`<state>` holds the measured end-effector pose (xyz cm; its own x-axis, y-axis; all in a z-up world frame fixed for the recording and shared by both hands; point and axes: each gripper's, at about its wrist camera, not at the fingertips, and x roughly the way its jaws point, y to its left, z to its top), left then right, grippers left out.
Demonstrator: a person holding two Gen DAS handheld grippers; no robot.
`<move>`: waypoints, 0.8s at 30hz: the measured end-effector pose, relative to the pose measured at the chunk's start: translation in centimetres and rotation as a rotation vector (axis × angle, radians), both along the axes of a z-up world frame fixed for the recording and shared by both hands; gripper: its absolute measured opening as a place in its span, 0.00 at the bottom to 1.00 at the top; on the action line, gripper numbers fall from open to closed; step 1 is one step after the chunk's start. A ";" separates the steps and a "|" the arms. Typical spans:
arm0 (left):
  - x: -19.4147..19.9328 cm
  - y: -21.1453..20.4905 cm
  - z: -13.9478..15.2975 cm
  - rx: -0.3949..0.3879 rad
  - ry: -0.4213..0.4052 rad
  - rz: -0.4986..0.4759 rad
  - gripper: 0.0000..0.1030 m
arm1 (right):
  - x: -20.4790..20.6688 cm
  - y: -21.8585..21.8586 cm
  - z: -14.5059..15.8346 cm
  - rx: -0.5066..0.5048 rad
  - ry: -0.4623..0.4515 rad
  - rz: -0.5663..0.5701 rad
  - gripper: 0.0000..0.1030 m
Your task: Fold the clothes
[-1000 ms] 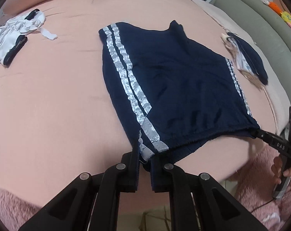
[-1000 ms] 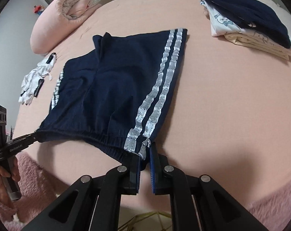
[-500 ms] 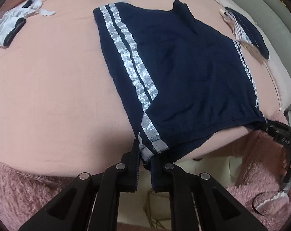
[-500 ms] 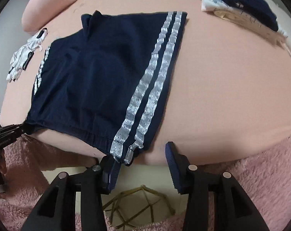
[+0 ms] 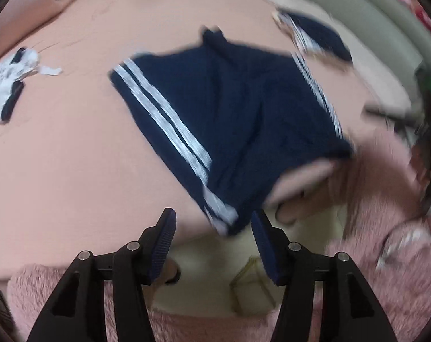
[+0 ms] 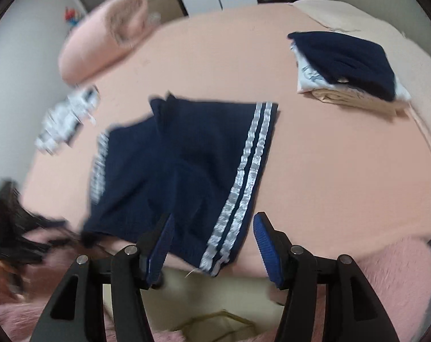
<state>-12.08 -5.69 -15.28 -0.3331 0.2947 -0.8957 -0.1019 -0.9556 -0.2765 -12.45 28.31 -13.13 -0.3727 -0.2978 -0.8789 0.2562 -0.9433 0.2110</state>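
The pink bed (image 6: 329, 171) fills nearly everything ahead of both sets of fingers, its near edge passing just beyond the fingertips. On it, spread flat, lie the navy shorts (image 6: 187, 165) with silver side stripes, waistband toward the bed's near edge and leg hems pointing away. They look laid out this way so that a fold can be made across them; I judge the spreading done and the folding not yet begun.

Off beyond the right gripper's fingers, well apart from the shorts, sits a stack of folded clothes (image 6: 346, 68), probably the finished pile. Far ahead to the other side lies a rolled pink quilt (image 6: 101, 40), and nearer, beside the shorts, a small white and black garment (image 5: 7, 85), too blurred to name.

The left gripper (image 5: 212, 228) has its jaws opening, pads apart, with the striped waistband corner lying in the gap but pressed by neither pad. The right gripper (image 6: 212, 236) is likewise opening, its pads clear of the other striped corner, which hangs slightly over the bed's edge between them.

Both views are smeared by motion. In the right view the other gripper is only a dark blur at the far corner of the waistband. The person's fluffy pink sleeve (image 6: 392, 270) is cut off by the frame.
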 end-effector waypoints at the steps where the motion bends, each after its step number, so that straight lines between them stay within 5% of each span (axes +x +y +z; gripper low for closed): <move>1: -1.0 -1.1 0.0 0.050 0.008 0.060 0.51 | -0.3 -0.3 -1.0 0.015 -0.020 -0.009 0.56; 6: -7.5 -6.8 -1.6 0.197 0.011 0.300 0.50 | -2.5 -0.1 -2.9 0.028 -0.039 -0.060 0.56; 13: -13.4 -7.2 -5.1 0.261 -0.035 0.356 0.45 | -7.5 0.8 -2.8 0.040 0.004 -0.077 0.56; 16: -14.0 -6.2 -5.3 0.274 -0.007 0.351 0.26 | -10.6 2.0 -4.4 -0.024 -0.049 -0.145 0.55; 19: -14.5 -5.4 -5.7 0.224 -0.010 0.323 0.07 | -13.4 2.2 -6.6 -0.075 -0.115 -0.167 0.34; 21: -15.4 -6.3 -5.3 0.166 -0.005 0.300 0.04 | -14.3 2.0 -7.3 -0.055 -0.119 -0.184 0.04; 24: -16.3 -7.4 -3.4 0.050 0.020 0.253 0.04 | -15.0 1.5 -6.7 -0.021 -0.059 -0.168 0.04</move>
<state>-28.36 -13.09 -18.68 -0.4194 0.2435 -0.8745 0.1323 -0.9367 -0.3242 -27.49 29.82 -19.86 -0.3667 -0.2544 -0.8949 0.0824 -0.9670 0.2412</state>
